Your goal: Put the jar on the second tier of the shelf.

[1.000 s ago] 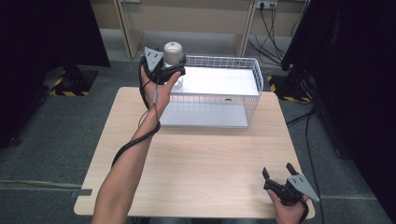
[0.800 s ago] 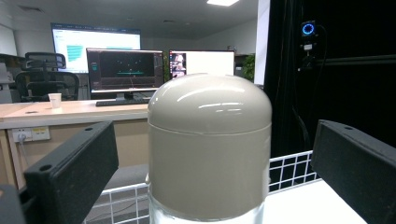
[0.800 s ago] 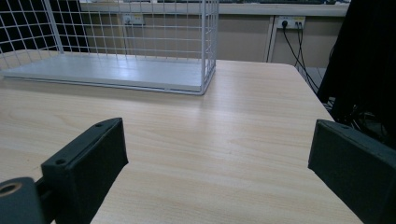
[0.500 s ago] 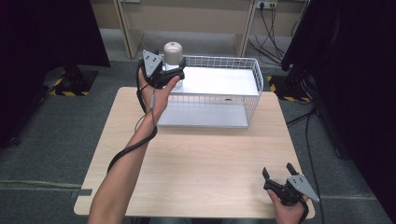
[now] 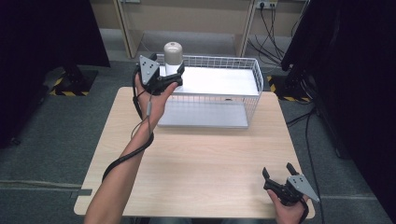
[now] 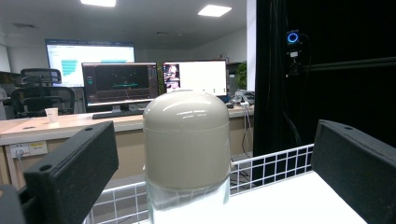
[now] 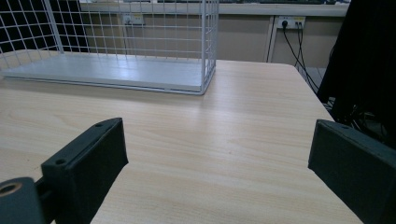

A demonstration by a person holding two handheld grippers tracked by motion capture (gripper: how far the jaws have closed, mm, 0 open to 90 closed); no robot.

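The left gripper point(image 5: 169, 77) is held up at the far left corner of the white wire basket point(image 5: 254, 77), with the grey three-cornered plate on top of it. Its two black jaws are spread wide. In the left gripper view, the beige dome-topped bottle with a clear lower part point(image 6: 186, 144) is seen standing upright between the jaws, and a gap is left on each side, so the bottle is not touched by them. In the high view the bottle point(image 5: 173, 53) is found at the far left corner of the basket, just beyond the gripper; whether its base is set inside the basket or behind the rim cannot be told. The white flat floor of the basket point(image 6: 299, 200) is seen below and to the right of the bottle. The person's left forearm is stretched across the light wooden table point(image 5: 205, 158), and the black cable of the gripper is wound around it.

The right gripper point(image 5: 279, 178) is held low at the near right corner of the table, well apart from the basket. Its jaws are also spread wide, and nothing is held between them. In the right gripper view, bare table top point(image 7: 219, 154) is seen between the jaws, and the wire basket point(image 7: 205, 46) is seen farther off on the table.
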